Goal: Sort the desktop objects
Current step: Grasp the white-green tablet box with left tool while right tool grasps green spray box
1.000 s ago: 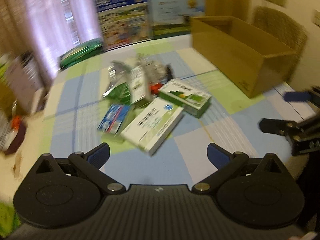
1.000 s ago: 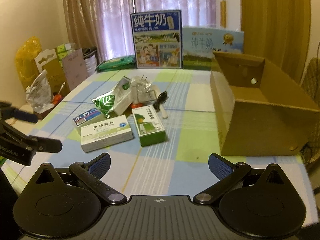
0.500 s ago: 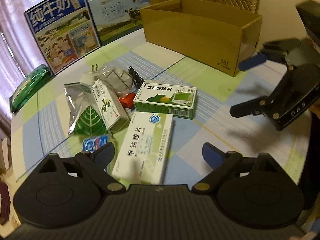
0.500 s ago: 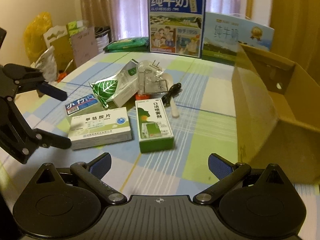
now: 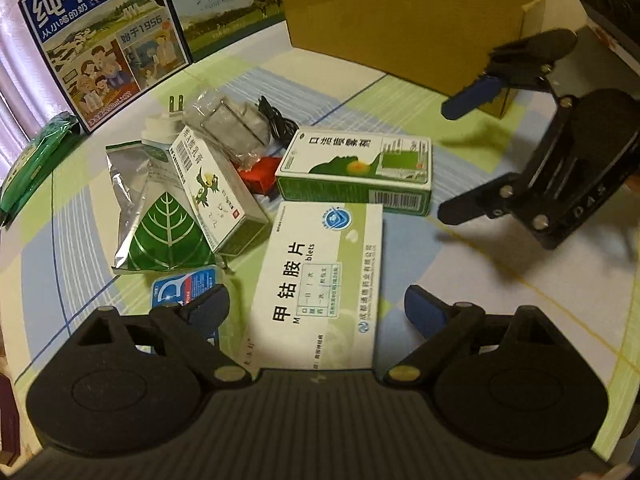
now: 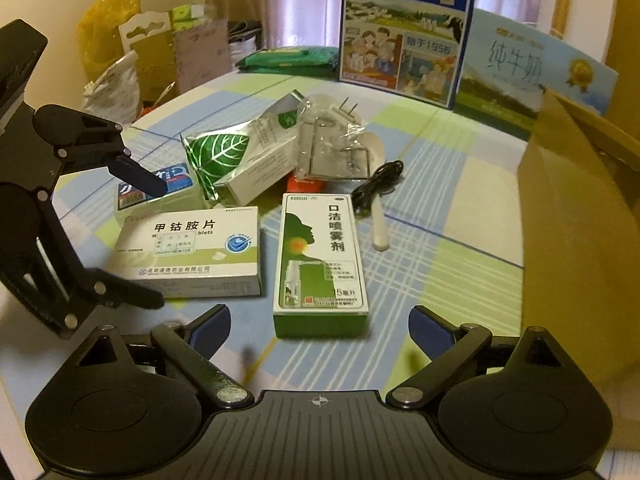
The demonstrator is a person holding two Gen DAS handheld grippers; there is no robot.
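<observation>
Left gripper (image 5: 316, 306): matte black tongs with blue-padded tips, spread wide and holding nothing, low over the near end of the white tablet box.
Right gripper (image 6: 319, 326): same black frame and blue pads, jaws spread wide and empty, just short of the green spray box's near end.
White tablet box (image 5: 320, 280): flat glossy carton with a pale green band and black characters, lying flat between the left gripper's open tips; in the right wrist view (image 6: 188, 252) it sits ahead and to the left of the right tongs.
Green spray box (image 6: 320, 256): long rectangular carton, white top with a green head silhouette, lying flat straight ahead of the right tongs, beside the tablet box.
Pile beyond: a crinkled silver foil pouch (image 5: 160, 216) printed with a green leaf, a slim white carton (image 5: 216, 188) leaning on it, a clear crumpled plastic bag (image 5: 228, 120), a coiled black cable (image 6: 378, 184) and a small red item (image 5: 260, 178).
Blue-and-white packet (image 5: 180, 288): flat, partly under the left gripper's left tip.
Cardboard box (image 6: 580, 208): plain brown corrugated walls, open top, to the right of the right tongs.
Table (image 6: 452, 240): cloth in pale blue, green and cream checks.
Backdrop: two upright printed milk cartons (image 6: 404, 28), well beyond both tongs.
</observation>
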